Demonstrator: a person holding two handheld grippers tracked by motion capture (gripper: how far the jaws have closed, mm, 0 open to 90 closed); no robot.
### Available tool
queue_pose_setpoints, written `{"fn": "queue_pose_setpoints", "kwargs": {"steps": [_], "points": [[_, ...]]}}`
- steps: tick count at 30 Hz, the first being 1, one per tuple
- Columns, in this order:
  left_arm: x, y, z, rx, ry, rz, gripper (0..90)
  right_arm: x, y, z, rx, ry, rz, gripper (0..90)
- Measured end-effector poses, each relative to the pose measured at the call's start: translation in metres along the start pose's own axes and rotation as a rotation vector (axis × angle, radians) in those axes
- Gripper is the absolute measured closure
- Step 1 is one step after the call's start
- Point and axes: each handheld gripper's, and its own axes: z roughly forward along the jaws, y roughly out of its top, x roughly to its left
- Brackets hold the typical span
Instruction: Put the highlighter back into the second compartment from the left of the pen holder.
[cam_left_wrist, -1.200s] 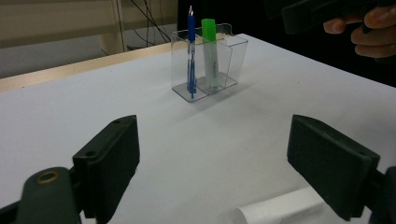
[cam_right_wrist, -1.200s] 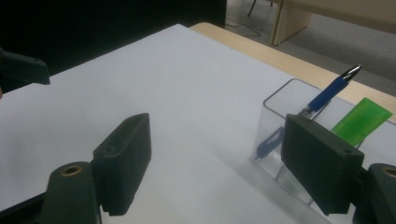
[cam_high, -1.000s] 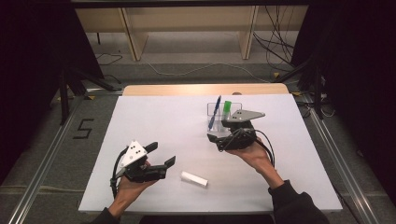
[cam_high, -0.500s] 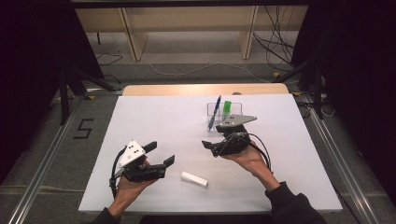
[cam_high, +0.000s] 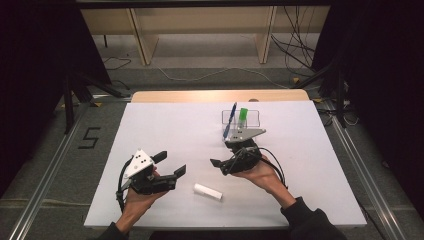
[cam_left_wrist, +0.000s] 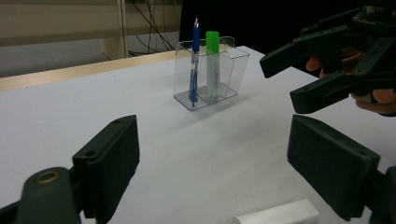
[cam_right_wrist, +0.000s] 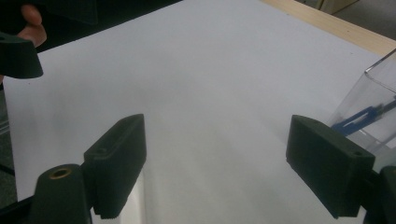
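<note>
A clear plastic holder (cam_high: 250, 119) stands toward the table's far side with a blue pen (cam_high: 229, 121) and a green-capped marker (cam_high: 243, 115) upright in it. The left gripper view shows the holder (cam_left_wrist: 231, 70), pen (cam_left_wrist: 194, 65) and marker (cam_left_wrist: 212, 56) ahead. A white cylinder (cam_high: 208, 191) lies near the front edge, between the hands, its end (cam_left_wrist: 278, 215) low in the left gripper view. My left gripper (cam_high: 171, 164) is open and empty, aimed right. My right gripper (cam_high: 220, 166), just below the holder, points left; its jaws have just been opening and nothing is between them.
The white table top (cam_high: 165, 125) has a wooden strip (cam_high: 200, 96) along its far edge. Metal rails run down both sides of the table. Wooden shelf legs and cables lie on the floor beyond. In the right gripper view the holder (cam_right_wrist: 373, 100) is close on the right.
My right gripper has moved left and toward the near edge, away from the holder, sinking a little. My left gripper has stayed where it was.
</note>
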Motion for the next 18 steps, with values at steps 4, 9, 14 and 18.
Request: {"fn": "queue_pose_setpoints", "kwargs": {"steps": [4, 9, 14, 18], "points": [[0.002, 0.0, -0.002, -0.003, 0.005, 0.003, 16.3, 0.003, 0.0, 0.002, 0.009, 0.015, -0.005, 21.1], [0.003, 0.0, -0.004, -0.004, 0.008, 0.0, 16.3, 0.008, -0.001, 0.006, 0.03, 0.033, -0.018, 21.1], [0.002, -0.001, -0.004, -0.003, 0.01, -0.006, 16.3, 0.015, -0.001, 0.011, 0.052, 0.051, -0.035, 21.2], [0.004, -0.001, -0.005, -0.006, 0.012, -0.009, 16.3, 0.021, -0.001, 0.016, 0.074, 0.066, -0.05, 21.3]]}}
